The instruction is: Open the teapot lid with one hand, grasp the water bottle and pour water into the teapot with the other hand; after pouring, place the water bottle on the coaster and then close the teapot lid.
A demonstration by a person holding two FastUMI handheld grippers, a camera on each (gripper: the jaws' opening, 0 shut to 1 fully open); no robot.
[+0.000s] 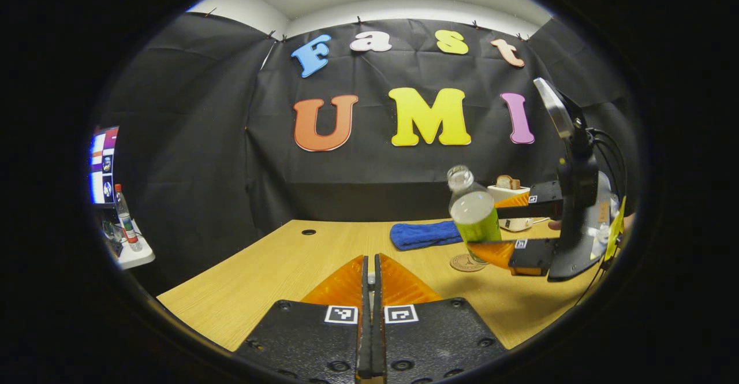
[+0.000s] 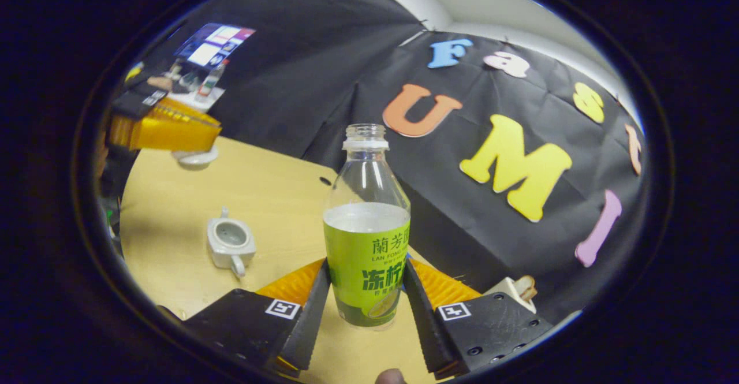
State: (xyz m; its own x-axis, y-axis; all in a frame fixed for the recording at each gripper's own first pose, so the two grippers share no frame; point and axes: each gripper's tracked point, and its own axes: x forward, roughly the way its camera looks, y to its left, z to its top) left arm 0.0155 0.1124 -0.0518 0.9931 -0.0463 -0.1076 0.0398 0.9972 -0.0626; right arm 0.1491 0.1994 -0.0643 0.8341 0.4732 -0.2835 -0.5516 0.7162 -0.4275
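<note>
My right gripper (image 2: 366, 271) is shut on the green-labelled water bottle (image 2: 367, 222), which has no cap, stands nearly upright and is partly full. In the left gripper view the bottle (image 1: 472, 213) hangs just above a round coaster (image 1: 465, 263), with the right gripper (image 1: 503, 229) clamped around its label. The white teapot (image 2: 230, 242) sits open on the wooden table (image 2: 173, 199), left of the bottle. My left gripper (image 1: 371, 261) is shut on the teapot lid's knob. In the right gripper view it (image 2: 211, 130) holds the white lid (image 2: 196, 157) up above the table's far side.
A folded blue cloth (image 1: 424, 235) lies behind the coaster. A white toaster with bread (image 1: 508, 188) stands at the back right. A side shelf with a small bottle (image 1: 124, 216) and a monitor (image 1: 104, 164) sits off the table's left edge.
</note>
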